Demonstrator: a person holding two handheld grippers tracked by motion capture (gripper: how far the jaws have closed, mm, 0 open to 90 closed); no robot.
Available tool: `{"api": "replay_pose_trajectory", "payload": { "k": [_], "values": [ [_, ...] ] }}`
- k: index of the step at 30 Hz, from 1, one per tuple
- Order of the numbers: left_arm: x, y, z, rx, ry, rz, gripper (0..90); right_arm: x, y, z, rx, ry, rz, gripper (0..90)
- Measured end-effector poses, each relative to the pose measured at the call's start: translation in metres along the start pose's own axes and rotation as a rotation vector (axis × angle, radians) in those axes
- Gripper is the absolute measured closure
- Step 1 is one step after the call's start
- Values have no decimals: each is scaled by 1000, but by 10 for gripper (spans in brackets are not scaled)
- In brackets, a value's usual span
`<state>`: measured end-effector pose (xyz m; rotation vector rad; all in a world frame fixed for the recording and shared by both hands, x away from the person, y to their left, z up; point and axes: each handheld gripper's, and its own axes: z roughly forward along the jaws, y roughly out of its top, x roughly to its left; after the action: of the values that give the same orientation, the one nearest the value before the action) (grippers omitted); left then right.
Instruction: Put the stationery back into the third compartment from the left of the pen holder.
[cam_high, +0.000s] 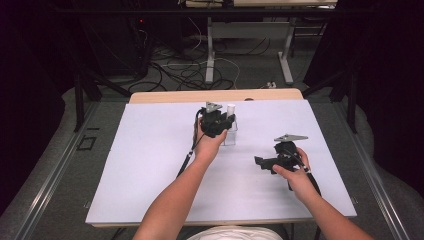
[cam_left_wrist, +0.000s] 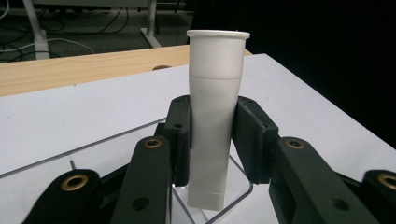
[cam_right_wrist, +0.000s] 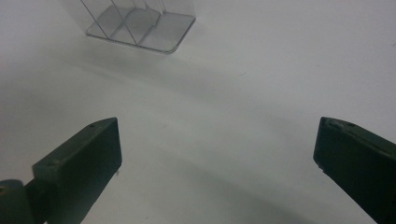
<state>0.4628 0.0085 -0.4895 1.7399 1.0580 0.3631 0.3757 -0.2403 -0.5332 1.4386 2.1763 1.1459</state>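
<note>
Left gripper (cam_left_wrist: 212, 144): nearest in the left gripper view; its two black jaws rise from the bottom edge and are clamped on the tube, one pad on each side.
Tube (cam_left_wrist: 215, 107): white, long axis upright, wide rimmed end at the top, flat narrow end at the bottom.
Tube against fingers (cam_left_wrist: 180, 135): the pads press its middle; the rimmed top stands well above them and the flat end hangs below them.
Tube's place: its flat end sits inside the clear box (cam_left_wrist: 233, 198), which stands on the white sheet (cam_left_wrist: 70, 121); in the high view the tube (cam_high: 231, 108) is at the far middle of the sheet.
Box (cam_high: 231, 136): clear plastic with inner dividers, seen in the right gripper view (cam_right_wrist: 140, 25) at the top.
Right gripper (cam_right_wrist: 217, 149): jaws wide apart with bare sheet between them; in the high view it (cam_high: 265, 162) is well apart from the box, to its right and nearer the person.
Table (cam_left_wrist: 84, 70): its wooden edge shows beyond the sheet.
</note>
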Motion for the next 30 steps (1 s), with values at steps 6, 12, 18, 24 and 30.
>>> {"api": "replay_pose_trajectory", "payload": {
  "k": [6,12,18,24,30],
  "values": [
    [0,-2,3,6,9,-1,687,1,0,1,6,6,-6,14],
    [1,-4,3,17,9,5,687,1,-1,1,13,8,-6,17],
    [1,-5,3,22,13,10,684,1,-1,2,11,10,-13,18],
    [-2,-2,-3,13,19,13,582,1,-1,2,18,9,-5,19],
    [-1,5,-19,-29,16,32,474,1,-1,2,18,6,-4,19]
  ]
}}
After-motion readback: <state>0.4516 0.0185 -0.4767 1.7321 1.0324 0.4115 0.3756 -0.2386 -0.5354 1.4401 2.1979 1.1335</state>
